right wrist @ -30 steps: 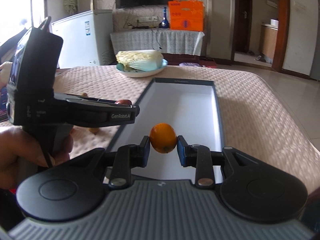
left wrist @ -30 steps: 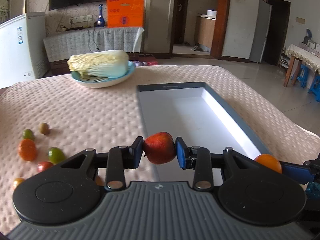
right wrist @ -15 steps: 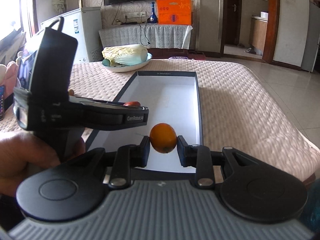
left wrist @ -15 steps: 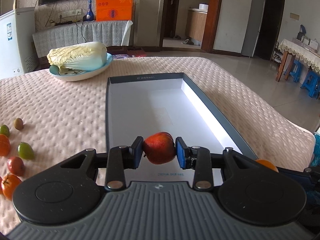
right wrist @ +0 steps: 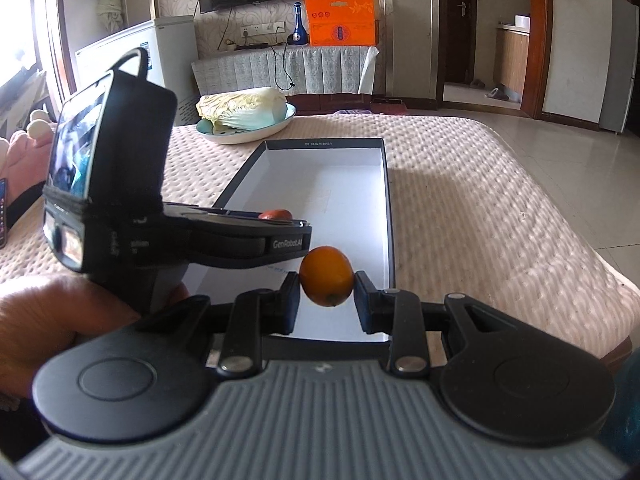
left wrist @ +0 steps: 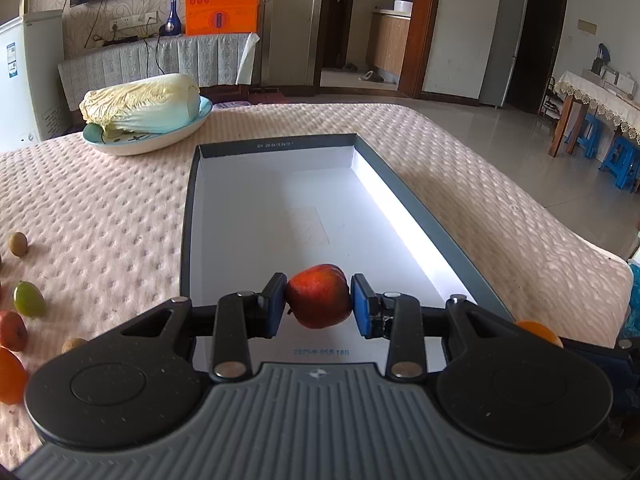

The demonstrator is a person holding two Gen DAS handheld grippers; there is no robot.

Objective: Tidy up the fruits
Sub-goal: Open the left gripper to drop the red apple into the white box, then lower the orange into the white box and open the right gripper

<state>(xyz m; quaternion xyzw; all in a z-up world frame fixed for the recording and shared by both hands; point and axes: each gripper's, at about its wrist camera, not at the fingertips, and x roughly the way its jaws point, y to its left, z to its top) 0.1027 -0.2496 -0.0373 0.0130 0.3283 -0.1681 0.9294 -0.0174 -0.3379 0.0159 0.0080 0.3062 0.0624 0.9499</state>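
My left gripper (left wrist: 319, 305) is shut on a red apple (left wrist: 319, 301) and holds it above the near end of a long grey tray with a white floor (left wrist: 276, 216). My right gripper (right wrist: 327, 288) is shut on a small orange (right wrist: 326, 276), also above the tray's near end (right wrist: 320, 184). The left gripper's body shows in the right wrist view (right wrist: 224, 240), with the apple's top (right wrist: 275, 214) peeking over it. The orange peeks in at the lower right of the left wrist view (left wrist: 538, 330).
Several loose fruits lie on the pink cloth at the left: a green one (left wrist: 28, 299), a brown one (left wrist: 18, 244), a red one (left wrist: 12, 330), an orange one (left wrist: 10, 376). A plate with a cabbage (left wrist: 140, 108) stands beyond the tray. The table edge falls off at the right.
Both grippers have moved right and forward over the tray, each still holding its fruit. The loose fruits have slid toward the left edge of the left wrist view.
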